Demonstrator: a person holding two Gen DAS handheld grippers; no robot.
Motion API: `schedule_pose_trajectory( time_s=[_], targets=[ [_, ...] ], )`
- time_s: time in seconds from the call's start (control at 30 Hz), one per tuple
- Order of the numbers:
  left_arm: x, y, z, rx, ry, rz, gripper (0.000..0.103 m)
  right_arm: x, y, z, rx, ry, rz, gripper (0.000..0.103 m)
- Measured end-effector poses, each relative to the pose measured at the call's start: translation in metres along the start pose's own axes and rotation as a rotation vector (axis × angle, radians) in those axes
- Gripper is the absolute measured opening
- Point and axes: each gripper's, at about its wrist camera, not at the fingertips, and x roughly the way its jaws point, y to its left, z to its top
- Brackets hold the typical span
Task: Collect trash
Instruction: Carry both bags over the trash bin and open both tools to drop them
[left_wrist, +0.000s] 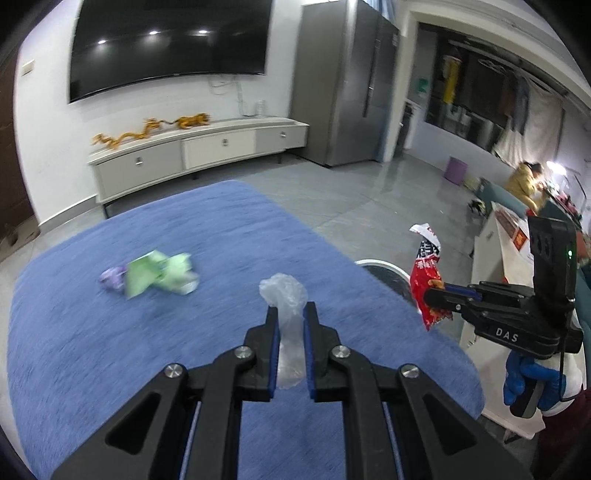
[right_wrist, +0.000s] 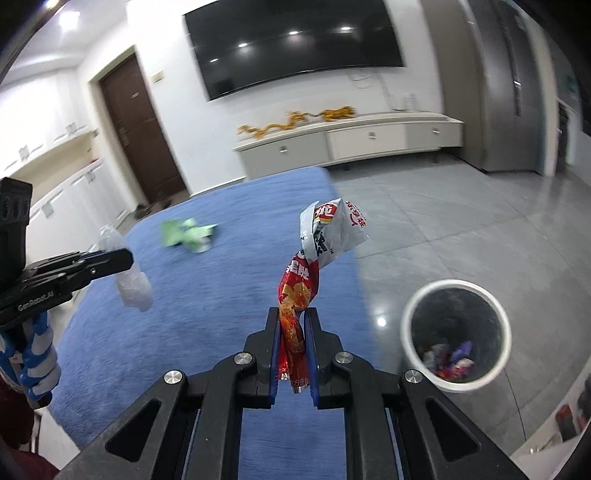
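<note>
wrapper (right_wrist: 325, 240): red-white, crumpled, pinched by right gripper (right_wrist: 294, 314) | left gripper (left_wrist: 291, 312) clamps clear plastic (left_wrist: 286, 302)

Left gripper (left_wrist: 291, 314) pinching clear plastic bag (left_wrist: 286, 295), blurred green wrapper (left_wrist: 159, 273), perhaps paper, on blue cloth (left_wrist: 110, 350)

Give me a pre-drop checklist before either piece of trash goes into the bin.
1. Left gripper shut on the clear plastic bag: ok.
2. Right gripper shut on the red snack wrapper: ok.
3. White trash bin open, with room inside: ok.
4. Either gripper over the bin: not ok, both over the blue tablecloth.
5. Table cleared: not ok, green wrapper and purple scrap remain.
</note>
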Motion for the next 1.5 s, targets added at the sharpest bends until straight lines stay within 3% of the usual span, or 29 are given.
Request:
schedule_pose_trajectory(
  time_s=[0.4,0.73,1.23,1.5],
  targets=[
    [0.086,-0.079,0.046,0.157,0.055,-0.113,0.011,-0.017,-0.099,-0.007,0.16,-0.021,-0.151,0.012],
    [0.146,-0.129,0.075,0.21,0.094,-0.174,0.011,-0.005,-0.153,-0.008,0.249,-0.02,-0.183,0.012],
    [0.276,-0.163,0.123,0.118,0.208,-0.169,0.011,0.048,-0.222,0.002,0.369,0.007,-0.177,0.012],
    [0.335,-0.171,0.137,0.066,0.27,-0.164,0.011,0.068,-0.239,-0.001,0.421,0.026,-0.176,0.012]
  ],
)
